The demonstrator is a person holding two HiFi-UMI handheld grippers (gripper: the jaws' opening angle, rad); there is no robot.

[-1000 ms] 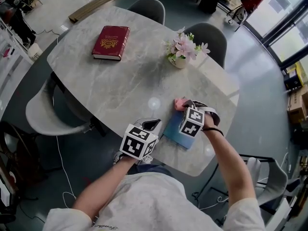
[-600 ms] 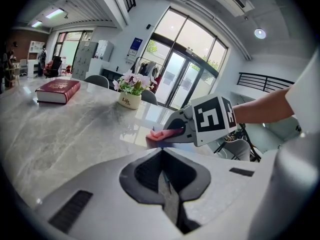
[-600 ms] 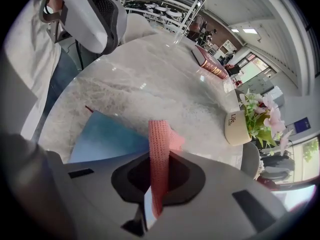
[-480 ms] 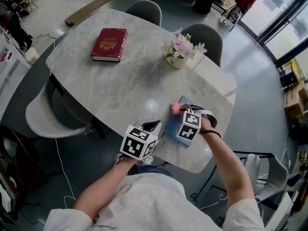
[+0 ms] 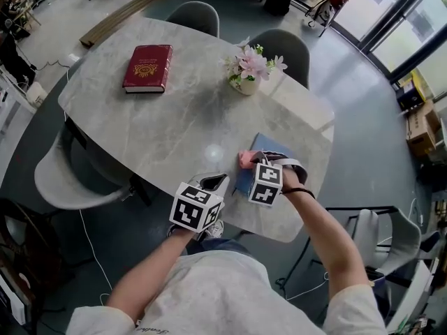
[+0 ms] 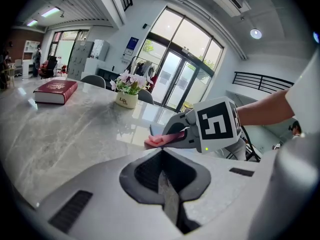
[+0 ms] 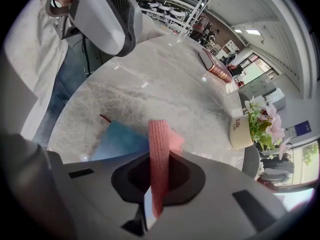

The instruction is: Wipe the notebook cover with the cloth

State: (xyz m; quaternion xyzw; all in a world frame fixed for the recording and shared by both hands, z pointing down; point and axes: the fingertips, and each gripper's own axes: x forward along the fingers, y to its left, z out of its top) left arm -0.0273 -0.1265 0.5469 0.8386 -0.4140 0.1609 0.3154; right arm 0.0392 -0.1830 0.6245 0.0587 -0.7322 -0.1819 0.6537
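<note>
The table point(image 5: 174, 124) is polished grey stone, glossy. The pink cloth point(image 7: 159, 144) is knitted, rough. The blue notebook point(image 7: 120, 141) cover looks matt.

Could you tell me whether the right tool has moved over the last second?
Yes. The right tool, shut on the pink knitted cloth, has slid back toward the person, uncovering the far end of the blue notebook.

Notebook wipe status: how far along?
Done: the pink cloth is picked up, pinched in the right tool. In hand: the cloth sits at the edge of the blue notebook, so a stroke seems under way. Left: the rest of the cover; nothing visible tells how much is wiped. The left tool is shut and empty.
</note>
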